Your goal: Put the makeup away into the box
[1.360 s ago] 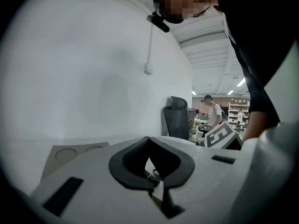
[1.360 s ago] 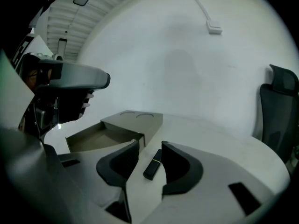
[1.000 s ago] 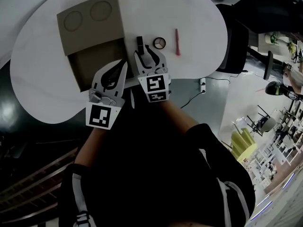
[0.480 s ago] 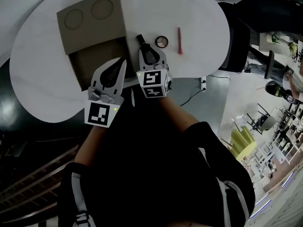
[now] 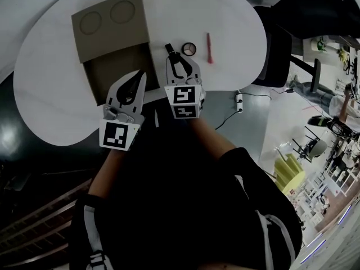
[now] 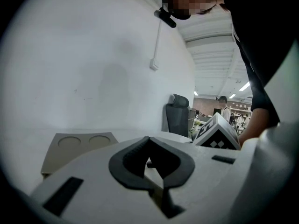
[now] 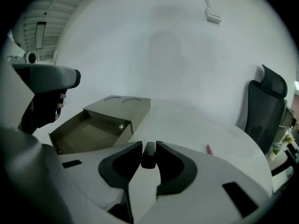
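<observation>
right gripper (image 7: 149,147), spread a second ago, has just closed on the black makeup tube (image 7: 148,157) beside the open cardboard box (image 5: 107,38); left gripper (image 5: 138,76) is pressed together.

Mostly matt stuff, hardly any shine

Plain brown cardboard box (image 5: 112,35), dull and papery; white table (image 5: 50,94) smooth with a soft sheen; black tube (image 7: 148,155) looking like smooth plastic; left gripper (image 6: 149,139) in pale matt plastic with black ribbed rubbery pads (image 6: 132,155); dark floor (image 5: 11,129) at left edge glossy, catching glare.
</observation>
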`<state>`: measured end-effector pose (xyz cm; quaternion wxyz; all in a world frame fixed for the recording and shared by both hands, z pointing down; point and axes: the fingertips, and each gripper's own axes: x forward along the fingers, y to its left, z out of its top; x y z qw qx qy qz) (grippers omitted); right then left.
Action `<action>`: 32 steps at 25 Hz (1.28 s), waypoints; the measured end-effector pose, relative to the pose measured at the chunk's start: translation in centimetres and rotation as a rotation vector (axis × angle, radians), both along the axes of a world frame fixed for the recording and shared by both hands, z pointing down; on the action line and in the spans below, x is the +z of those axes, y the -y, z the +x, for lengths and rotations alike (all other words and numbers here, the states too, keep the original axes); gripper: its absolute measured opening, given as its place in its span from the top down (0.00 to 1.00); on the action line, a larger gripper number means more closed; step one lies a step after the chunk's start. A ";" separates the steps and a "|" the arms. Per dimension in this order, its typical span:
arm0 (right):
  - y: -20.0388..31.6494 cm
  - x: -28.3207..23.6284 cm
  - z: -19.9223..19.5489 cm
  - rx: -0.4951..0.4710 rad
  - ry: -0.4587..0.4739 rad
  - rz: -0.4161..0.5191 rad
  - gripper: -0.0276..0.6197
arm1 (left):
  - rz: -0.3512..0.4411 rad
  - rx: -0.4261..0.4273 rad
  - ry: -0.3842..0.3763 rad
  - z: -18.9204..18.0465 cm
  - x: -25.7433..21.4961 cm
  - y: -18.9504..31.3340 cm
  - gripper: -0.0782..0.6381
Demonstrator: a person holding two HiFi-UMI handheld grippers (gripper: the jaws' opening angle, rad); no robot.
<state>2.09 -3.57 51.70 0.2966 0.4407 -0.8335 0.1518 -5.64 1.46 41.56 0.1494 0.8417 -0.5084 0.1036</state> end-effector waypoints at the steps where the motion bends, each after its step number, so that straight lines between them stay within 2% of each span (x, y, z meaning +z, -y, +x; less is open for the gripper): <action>1: 0.0 -0.5 0.0 0.003 0.002 0.006 0.79 | 0.007 -0.004 -0.001 -0.1 -0.3 -0.1 0.89; 10: -0.4 -3.1 0.3 0.010 -0.001 0.037 0.79 | 0.048 -0.038 -0.011 -1.0 -2.0 -0.8 0.89; 16: -0.6 -5.6 -0.9 -0.011 0.021 0.069 0.79 | 0.064 -0.066 -0.018 -2.1 -2.5 -1.0 0.89; 23: -1.0 -7.8 -4.0 -0.075 0.052 0.100 0.80 | 0.068 -0.122 -0.020 -4.2 -2.8 -1.7 0.89; 32: -2.2 -8.3 -10.3 -0.199 0.098 0.097 0.80 | 0.058 -0.224 -0.004 -8.5 -2.2 -3.4 0.89</action>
